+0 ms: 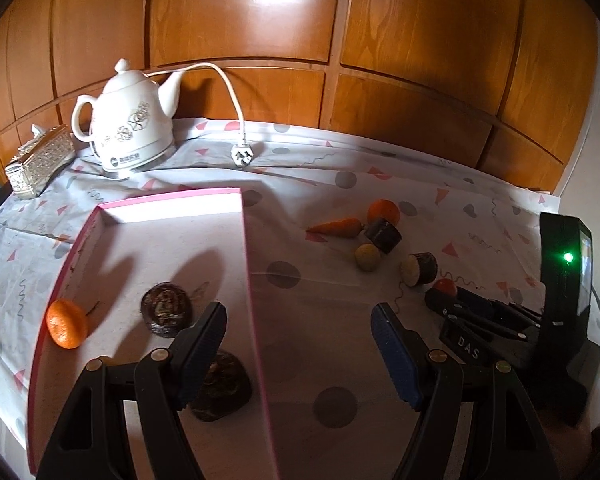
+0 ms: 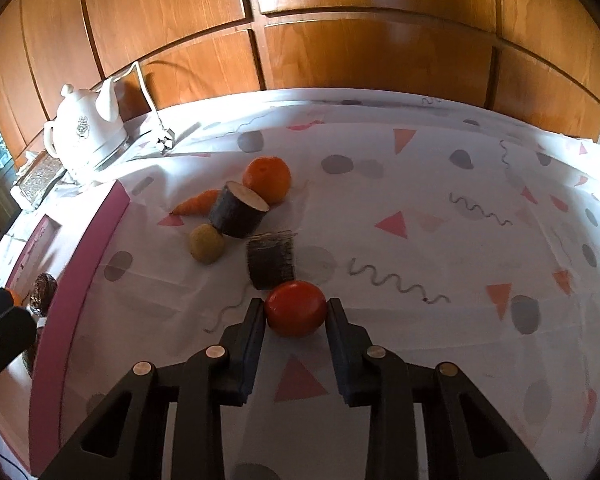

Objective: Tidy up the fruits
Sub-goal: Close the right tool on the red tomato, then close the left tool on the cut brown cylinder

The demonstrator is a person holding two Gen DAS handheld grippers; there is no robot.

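A pink-rimmed white tray [image 1: 245, 264] lies on the table and holds a tangerine [image 1: 66, 323] and two dark wrinkled fruits [image 1: 166, 307]. My left gripper [image 1: 298, 328] is open and empty, straddling the tray's right wall. My right gripper [image 2: 296, 312] is shut on a red tomato [image 2: 296, 309] that rests on the cloth; it also shows in the left wrist view [image 1: 445, 286]. Beyond it lie two dark cut cylinders [image 2: 240, 210], a small yellow-green fruit [image 2: 207, 243], a carrot [image 2: 196, 203] and an orange [image 2: 267, 178].
A white electric kettle [image 1: 132, 120] with its cord and plug [image 1: 242, 156] stands at the back left beside a silver tissue box [image 1: 40, 162]. A wooden panelled wall [image 1: 340, 40] backs the table. The patterned tablecloth [image 2: 440, 240] spreads to the right.
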